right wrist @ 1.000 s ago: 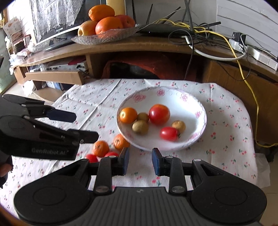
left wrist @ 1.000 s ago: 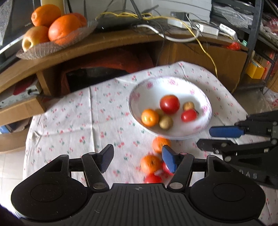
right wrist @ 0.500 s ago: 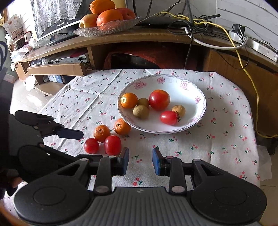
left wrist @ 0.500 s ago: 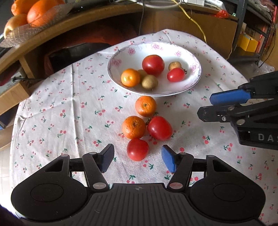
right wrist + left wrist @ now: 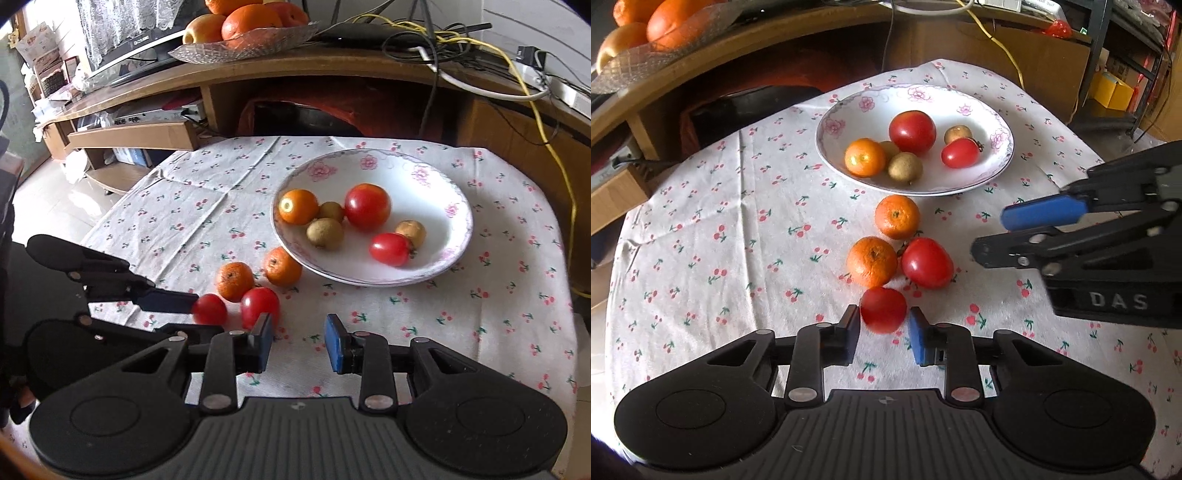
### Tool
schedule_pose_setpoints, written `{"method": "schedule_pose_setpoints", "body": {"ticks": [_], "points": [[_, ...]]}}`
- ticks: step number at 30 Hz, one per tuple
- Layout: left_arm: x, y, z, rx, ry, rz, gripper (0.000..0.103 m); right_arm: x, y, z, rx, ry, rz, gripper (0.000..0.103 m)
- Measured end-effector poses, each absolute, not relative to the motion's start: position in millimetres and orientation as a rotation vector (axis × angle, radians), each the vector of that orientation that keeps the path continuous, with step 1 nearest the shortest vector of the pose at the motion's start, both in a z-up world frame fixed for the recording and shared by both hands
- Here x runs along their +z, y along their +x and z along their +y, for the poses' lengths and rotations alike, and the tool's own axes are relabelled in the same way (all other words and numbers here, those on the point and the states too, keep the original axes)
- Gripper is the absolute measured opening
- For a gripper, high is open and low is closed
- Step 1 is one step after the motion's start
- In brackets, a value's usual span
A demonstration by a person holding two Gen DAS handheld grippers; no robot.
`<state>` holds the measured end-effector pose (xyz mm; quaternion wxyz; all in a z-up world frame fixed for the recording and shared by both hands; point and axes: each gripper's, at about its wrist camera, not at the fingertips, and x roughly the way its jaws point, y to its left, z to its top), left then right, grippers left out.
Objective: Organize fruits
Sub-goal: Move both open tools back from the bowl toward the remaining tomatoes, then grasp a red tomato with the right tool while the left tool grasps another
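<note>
Straddling the small red tomato (image 5: 883,309) at lower centre, the left gripper (image 5: 882,330) has fingers spread, not yet gripping. Right gripper (image 5: 298,341) hovers wide, empty, below the bowl (image 5: 458,254).

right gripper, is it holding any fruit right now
No, the right gripper is open with nothing between its fingers, only tablecloth showing in the gap.

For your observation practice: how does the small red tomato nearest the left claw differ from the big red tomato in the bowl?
The small red tomato lies on the tablecloth, between the left claw's open fingers; the big red tomato sits in the bowl, among other fruit. It looks rounder and larger. Both are red and glossy.
</note>
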<state>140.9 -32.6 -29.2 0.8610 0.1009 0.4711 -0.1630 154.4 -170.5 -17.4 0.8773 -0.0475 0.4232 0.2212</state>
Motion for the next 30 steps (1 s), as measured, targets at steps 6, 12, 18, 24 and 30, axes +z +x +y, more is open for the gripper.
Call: {"method": "schedule_pose_setpoints", "body": {"ticks": [6,12,18,24,30], "points": [[-26,135,-16,-0.336,0.183,0.995,0.036,-24,157,-153,0.526,-0.117,0.898,0.035],[-29,137,-8,-0.34,0.161,1.001,0.04,-37,167,-137,0.543,-0.152,0.915,0.035],[-30,139,-6,-0.339,0.152,0.992,0.045,-43,177,-140,0.531,-0.135,0.928,0.03],[-30,143,-15,-0.347,0.155,0.976,0.049,-36,172,-149,0.492,-0.137,0.92,0.029],[-38,149,-25,-0.336,0.165,0.974,0.049,-35,164,-167,0.45,-0.132,0.92,0.029]]}}
